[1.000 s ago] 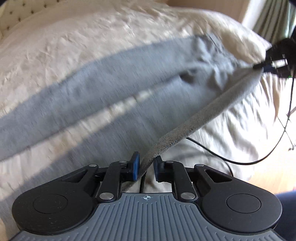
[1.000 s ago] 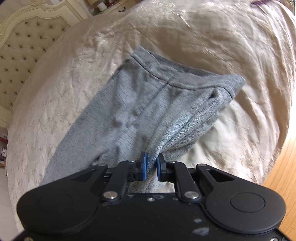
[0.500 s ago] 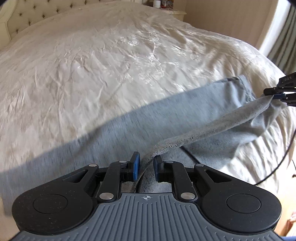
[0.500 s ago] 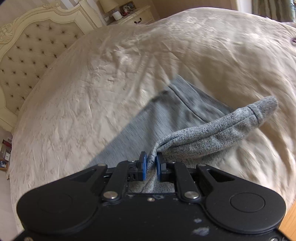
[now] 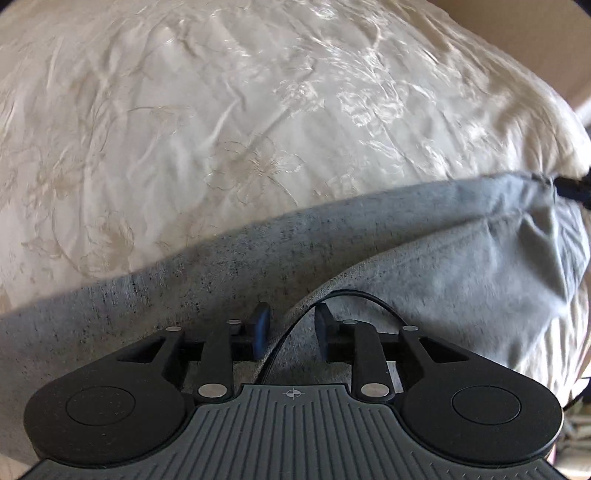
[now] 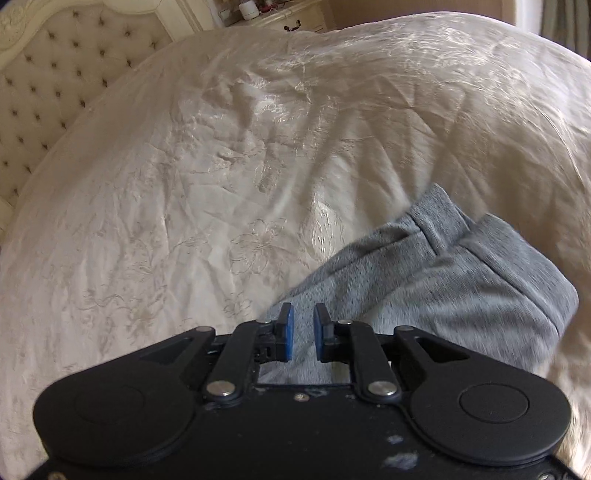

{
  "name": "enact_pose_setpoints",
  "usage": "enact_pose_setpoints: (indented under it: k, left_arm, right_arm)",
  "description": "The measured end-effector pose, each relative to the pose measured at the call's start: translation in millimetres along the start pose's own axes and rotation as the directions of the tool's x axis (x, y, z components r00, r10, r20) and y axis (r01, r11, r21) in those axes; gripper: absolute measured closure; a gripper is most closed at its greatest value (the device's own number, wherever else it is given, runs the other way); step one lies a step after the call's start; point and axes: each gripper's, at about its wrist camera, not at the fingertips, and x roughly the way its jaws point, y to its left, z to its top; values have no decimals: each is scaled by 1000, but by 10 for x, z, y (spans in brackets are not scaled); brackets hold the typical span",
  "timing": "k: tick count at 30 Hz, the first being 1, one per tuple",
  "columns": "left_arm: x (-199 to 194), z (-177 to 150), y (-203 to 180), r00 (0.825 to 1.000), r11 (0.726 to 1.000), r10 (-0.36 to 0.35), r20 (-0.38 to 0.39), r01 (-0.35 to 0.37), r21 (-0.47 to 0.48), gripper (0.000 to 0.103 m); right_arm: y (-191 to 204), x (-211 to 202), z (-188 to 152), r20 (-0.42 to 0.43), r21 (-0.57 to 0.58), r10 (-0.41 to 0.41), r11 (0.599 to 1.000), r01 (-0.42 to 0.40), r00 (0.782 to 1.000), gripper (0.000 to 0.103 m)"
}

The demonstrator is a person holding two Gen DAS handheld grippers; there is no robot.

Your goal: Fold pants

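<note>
Grey sweatpants lie folded lengthwise on the cream bedspread, a long band from lower left to right. My left gripper sits low over the near edge with its jaws parted; the fabric edge and a black cable pass between them, unclamped. In the right wrist view the waistband end lies at the right. My right gripper hovers over this cloth with a small gap between its blue pads, holding nothing. The right gripper's tip shows at the far right of the left wrist view.
A tufted cream headboard stands at the far left, a nightstand with small items behind it. The bed's edge drops off at the right. A black cable loops over the pants near my left gripper.
Both grippers carried the lifted edge of the pants forward over the other leg and lowered it onto the bed. Both jaws have opened and let go of the fabric.
</note>
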Motion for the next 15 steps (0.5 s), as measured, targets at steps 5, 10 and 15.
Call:
enact_pose_setpoints:
  k: [5, 10, 15]
  left_arm:
    - [-134, -30, -21, 1000, 998, 23, -7, -23, 52, 49]
    - [-346, -135, -66, 999, 994, -1, -34, 5, 113, 46]
    - [-684, -449, -159, 999, 996, 30, 23, -32, 87, 44]
  right_arm:
    - [-135, -145, -169, -9, -22, -8, 1000, 8, 1000, 87]
    - [-357, -383, -483, -32, -59, -34, 998, 32, 999, 83]
    - [-518, -470, -671, -24, -122, -71, 990, 67, 997, 74]
